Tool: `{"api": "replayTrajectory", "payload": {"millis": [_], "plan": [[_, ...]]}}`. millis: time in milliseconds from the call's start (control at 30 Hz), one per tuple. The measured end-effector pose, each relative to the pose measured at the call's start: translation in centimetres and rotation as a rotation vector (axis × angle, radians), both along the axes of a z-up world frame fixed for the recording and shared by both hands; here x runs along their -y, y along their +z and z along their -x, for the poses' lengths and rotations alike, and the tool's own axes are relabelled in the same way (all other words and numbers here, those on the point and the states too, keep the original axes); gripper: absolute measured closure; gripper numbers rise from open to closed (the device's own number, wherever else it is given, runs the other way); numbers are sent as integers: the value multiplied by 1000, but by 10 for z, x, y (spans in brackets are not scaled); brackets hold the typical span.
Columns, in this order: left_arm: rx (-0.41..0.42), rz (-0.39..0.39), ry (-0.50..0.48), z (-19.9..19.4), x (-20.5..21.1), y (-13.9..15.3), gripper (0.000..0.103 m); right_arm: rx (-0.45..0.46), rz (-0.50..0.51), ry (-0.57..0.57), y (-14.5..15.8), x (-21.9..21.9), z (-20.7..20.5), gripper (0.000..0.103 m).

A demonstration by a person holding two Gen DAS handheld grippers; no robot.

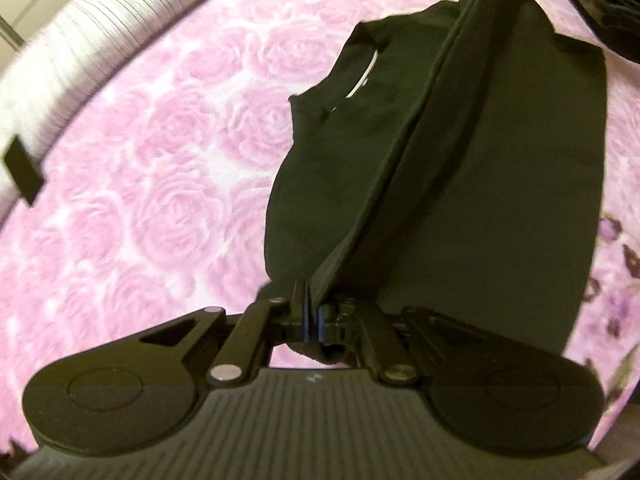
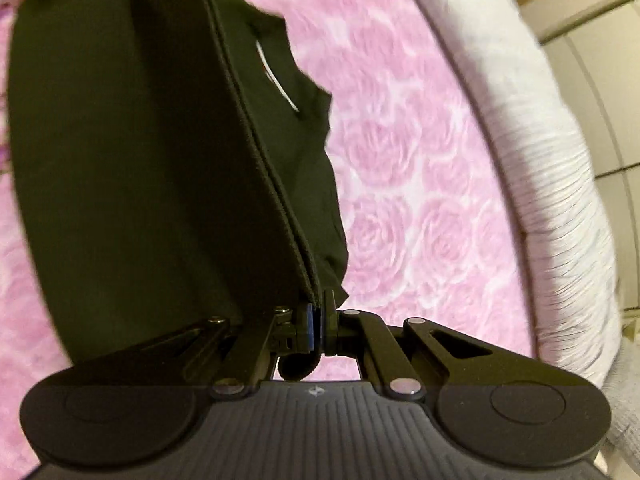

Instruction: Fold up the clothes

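Observation:
A black garment [image 1: 480,168] hangs stretched over the pink rose-patterned bed cover [image 1: 160,184]. Its hemmed edge runs taut from my left gripper [image 1: 312,312] up to the right gripper at the top right of the left wrist view. My left gripper is shut on one corner of that edge. In the right wrist view the same black garment [image 2: 132,152] hangs to the left, and my right gripper [image 2: 319,316] is shut on its other corner. A white neck label shows inside the folded layers. The lower part of the garment drapes down behind the edge.
The pink rose cover [image 2: 420,184] spreads under the garment. A white ribbed bed border [image 1: 80,52] curves along the far side, also in the right wrist view as the white border [image 2: 540,168]. A small black tag [image 1: 22,172] sits at the left border. Purple flower prints [image 1: 620,280] lie at right.

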State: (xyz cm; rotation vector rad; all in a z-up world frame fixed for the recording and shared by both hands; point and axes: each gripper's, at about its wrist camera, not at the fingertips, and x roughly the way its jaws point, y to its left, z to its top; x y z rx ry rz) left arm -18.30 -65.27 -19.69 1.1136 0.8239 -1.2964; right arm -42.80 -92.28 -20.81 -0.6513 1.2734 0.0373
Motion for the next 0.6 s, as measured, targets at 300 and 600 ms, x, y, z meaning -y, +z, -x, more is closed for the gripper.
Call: {"api": "replayTrajectory", "payload": {"millis": [300, 600], "plan": [[-109, -38, 11, -56, 30, -34, 100, -64, -68, -77, -37, 48, -59, 102], [-142, -63, 82, -79, 44, -54, 98, -77, -166, -115, -68, 77, -90, 102]]}}
